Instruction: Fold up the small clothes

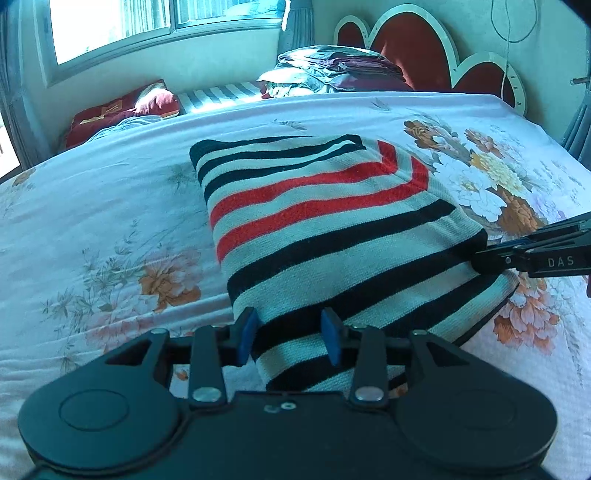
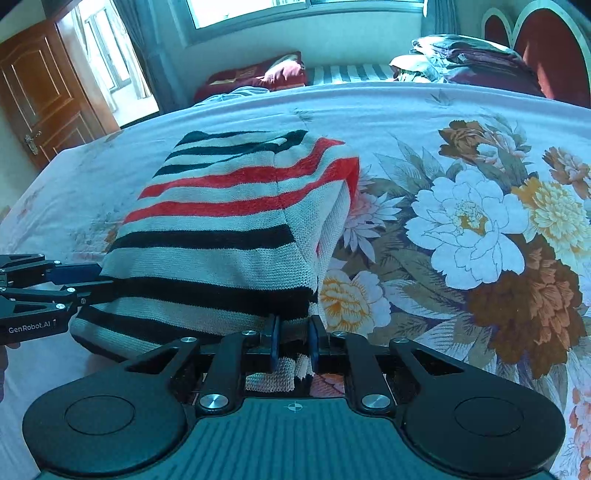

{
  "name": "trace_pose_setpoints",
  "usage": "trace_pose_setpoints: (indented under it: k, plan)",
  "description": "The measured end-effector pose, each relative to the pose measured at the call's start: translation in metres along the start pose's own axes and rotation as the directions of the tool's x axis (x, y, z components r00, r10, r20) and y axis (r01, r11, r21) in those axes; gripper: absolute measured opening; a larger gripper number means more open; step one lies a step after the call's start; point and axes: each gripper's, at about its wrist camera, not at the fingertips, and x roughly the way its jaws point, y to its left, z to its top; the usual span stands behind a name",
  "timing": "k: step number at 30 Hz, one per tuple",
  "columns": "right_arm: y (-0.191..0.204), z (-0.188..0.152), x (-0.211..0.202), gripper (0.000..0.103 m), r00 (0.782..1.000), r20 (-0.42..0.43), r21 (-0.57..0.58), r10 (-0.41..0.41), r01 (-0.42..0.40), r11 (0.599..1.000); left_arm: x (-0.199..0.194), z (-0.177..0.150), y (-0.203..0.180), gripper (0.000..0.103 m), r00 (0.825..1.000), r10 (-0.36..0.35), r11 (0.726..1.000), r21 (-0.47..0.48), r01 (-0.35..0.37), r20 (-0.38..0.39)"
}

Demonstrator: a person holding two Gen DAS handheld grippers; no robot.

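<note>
A small knit sweater (image 1: 332, 229) with black, red and cream stripes lies partly folded on the floral bedsheet (image 1: 110, 221). My left gripper (image 1: 290, 334) has its blue pads around the sweater's near edge, jaws wide apart. My right gripper (image 2: 293, 341) is shut on the sweater (image 2: 229, 229) at its near right corner, with cloth pinched between the pads. The right gripper also shows at the right of the left wrist view (image 1: 491, 260), touching the sweater's edge. The left gripper shows at the left of the right wrist view (image 2: 92, 282), fingers around the edge.
The bed has a red heart-shaped headboard (image 1: 413, 48). Folded bedding (image 1: 332, 70) and a red pillow (image 1: 155, 99) lie at the far side under a window (image 1: 110, 26). A wooden door (image 2: 40, 92) stands at the left.
</note>
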Motion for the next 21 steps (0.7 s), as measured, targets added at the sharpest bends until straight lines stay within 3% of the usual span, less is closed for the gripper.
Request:
trace_pose_setpoints:
  k: [1, 2, 3, 8, 12, 14, 17, 21]
  plan:
    - [0.002, 0.001, -0.007, 0.014, 1.000, 0.013, -0.006, -0.002, 0.002, 1.000, -0.005, -0.001, 0.001, 0.054, 1.000, 0.023, 1.000, -0.012, -0.023, 0.009]
    - [0.005, 0.001, -0.014, 0.014, 0.999, 0.032, -0.016, -0.007, 0.008, 1.000, -0.012, -0.004, 0.001, 0.073, 0.998, 0.050, 0.999, -0.017, -0.049, 0.029]
    - [0.008, 0.001, -0.021, 0.014, 0.999, 0.052, -0.027, -0.011, 0.012, 1.000, -0.020, -0.007, 0.001, 0.079, 0.997, 0.054, 0.998, -0.017, -0.053, 0.055]
    - [0.017, 0.000, -0.039, 0.014, 0.994, 0.108, -0.028, 0.015, -0.012, 1.000, -0.026, -0.015, 0.003, 0.075, 0.999, -0.019, 0.998, -0.064, 0.022, 0.047]
    - [0.023, -0.007, -0.021, 0.014, 0.999, 0.035, -0.067, 0.015, -0.013, 0.998, -0.009, -0.021, 0.004, 0.075, 1.000, -0.015, 0.994, -0.110, 0.012, -0.020]
    - [0.019, -0.015, -0.003, 0.006, 1.000, -0.020, -0.063, -0.024, 0.023, 0.998, -0.002, -0.026, 0.009, 0.075, 0.999, -0.020, 0.990, -0.144, 0.013, -0.043]
    - [0.008, -0.016, 0.002, 0.006, 1.000, -0.017, -0.010, -0.005, 0.005, 1.000, 0.005, -0.031, 0.016, 0.079, 0.998, -0.023, 0.983, -0.182, 0.013, -0.055]
    - [0.008, -0.012, -0.001, 0.006, 0.999, -0.034, -0.034, 0.007, -0.008, 0.999, 0.002, -0.028, 0.017, 0.083, 0.998, -0.013, 0.979, -0.203, 0.001, -0.055]
